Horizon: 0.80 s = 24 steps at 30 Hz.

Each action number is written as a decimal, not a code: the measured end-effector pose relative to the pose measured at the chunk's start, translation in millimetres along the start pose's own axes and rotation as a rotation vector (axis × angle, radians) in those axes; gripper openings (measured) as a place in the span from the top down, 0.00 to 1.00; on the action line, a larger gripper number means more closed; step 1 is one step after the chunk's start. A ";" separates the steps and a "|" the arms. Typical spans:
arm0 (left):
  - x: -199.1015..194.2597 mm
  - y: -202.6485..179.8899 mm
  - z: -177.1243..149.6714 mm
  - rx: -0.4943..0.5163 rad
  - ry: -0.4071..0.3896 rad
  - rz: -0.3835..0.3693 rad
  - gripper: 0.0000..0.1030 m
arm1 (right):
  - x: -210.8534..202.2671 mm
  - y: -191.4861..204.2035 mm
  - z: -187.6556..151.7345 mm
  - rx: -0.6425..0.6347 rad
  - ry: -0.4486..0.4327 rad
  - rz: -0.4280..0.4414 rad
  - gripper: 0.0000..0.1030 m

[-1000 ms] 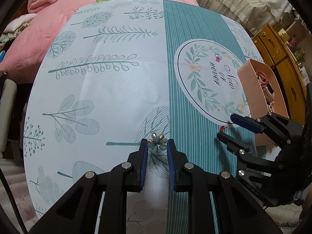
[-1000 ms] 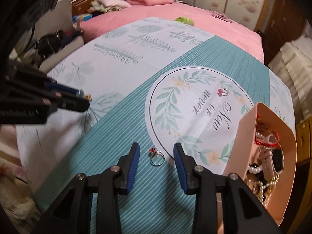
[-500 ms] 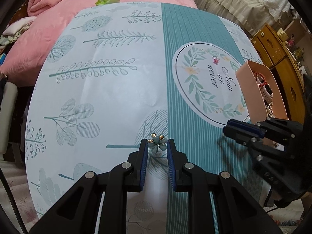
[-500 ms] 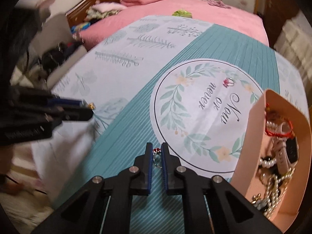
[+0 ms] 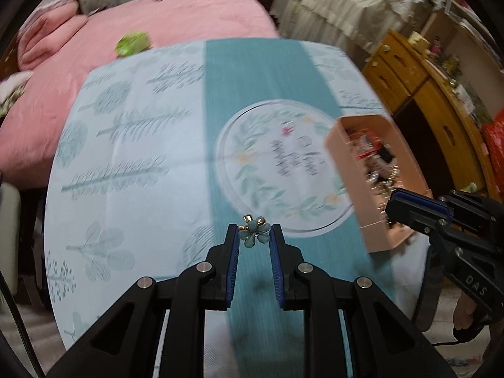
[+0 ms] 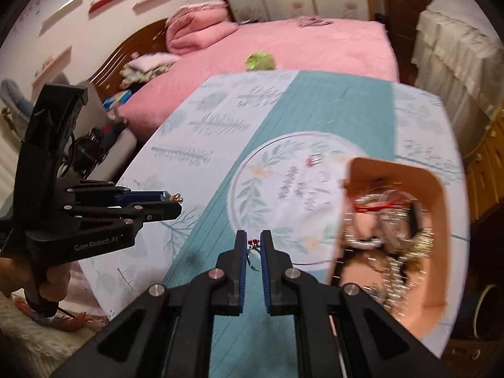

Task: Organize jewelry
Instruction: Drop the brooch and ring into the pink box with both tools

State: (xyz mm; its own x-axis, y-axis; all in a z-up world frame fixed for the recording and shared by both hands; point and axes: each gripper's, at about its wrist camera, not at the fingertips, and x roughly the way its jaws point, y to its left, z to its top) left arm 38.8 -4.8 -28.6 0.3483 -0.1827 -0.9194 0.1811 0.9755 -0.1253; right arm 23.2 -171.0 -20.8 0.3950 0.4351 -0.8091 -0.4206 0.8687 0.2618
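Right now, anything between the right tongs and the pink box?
Nothing: in the right wrist view, only bare tablecloth separates the right tongs, shut on the ring, from the pink box.

Two wrist cameras above one table

Each looks forward and down along its fingers; both share the tablecloth [image 5: 132, 163], pink box [image 6: 441, 195] and bed [image 6: 315, 47], and each sees the other gripper at frame edge.

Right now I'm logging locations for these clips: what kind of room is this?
Most likely a bedroom: a pink bed with a wooden headboard behind the table, and a wooden dresser.
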 end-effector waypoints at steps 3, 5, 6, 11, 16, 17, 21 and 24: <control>-5.7 -22.3 15.2 0.057 -0.022 -0.036 0.83 | -18.2 -21.7 -3.5 0.075 -0.029 -0.061 0.92; -7.8 -41.9 28.1 0.102 -0.044 -0.061 0.83 | -25.8 -34.4 -6.3 0.119 -0.042 -0.098 0.92; -8.5 -50.0 33.4 0.119 -0.052 -0.072 0.83 | -28.3 -39.9 -7.7 0.141 -0.047 -0.113 0.92; -5.1 -97.8 61.9 0.197 -0.087 -0.133 0.83 | -38.0 -65.2 -18.9 0.253 -0.057 -0.173 0.91; 3.8 -137.0 76.9 0.271 -0.098 -0.148 0.83 | -43.3 -72.5 -28.5 0.288 -0.057 -0.225 0.91; 6.4 -141.9 78.4 0.278 -0.094 -0.149 0.83 | -42.5 -73.4 -30.4 0.295 -0.048 -0.233 0.91; 15.3 -151.9 79.1 0.283 -0.071 -0.155 0.51 | -39.1 -78.7 -37.9 0.330 -0.011 -0.267 0.78; 16.7 -153.2 76.6 0.284 -0.074 -0.148 0.45 | -42.9 -81.0 -43.2 0.345 -0.022 -0.265 0.75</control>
State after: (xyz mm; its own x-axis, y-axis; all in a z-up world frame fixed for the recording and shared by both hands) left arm 87.4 -166.7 3.8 0.3636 -0.3382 -0.8680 0.4801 0.8665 -0.1366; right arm 5.0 -270.3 -30.0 0.4714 0.1883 -0.8616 -0.0059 0.9776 0.2104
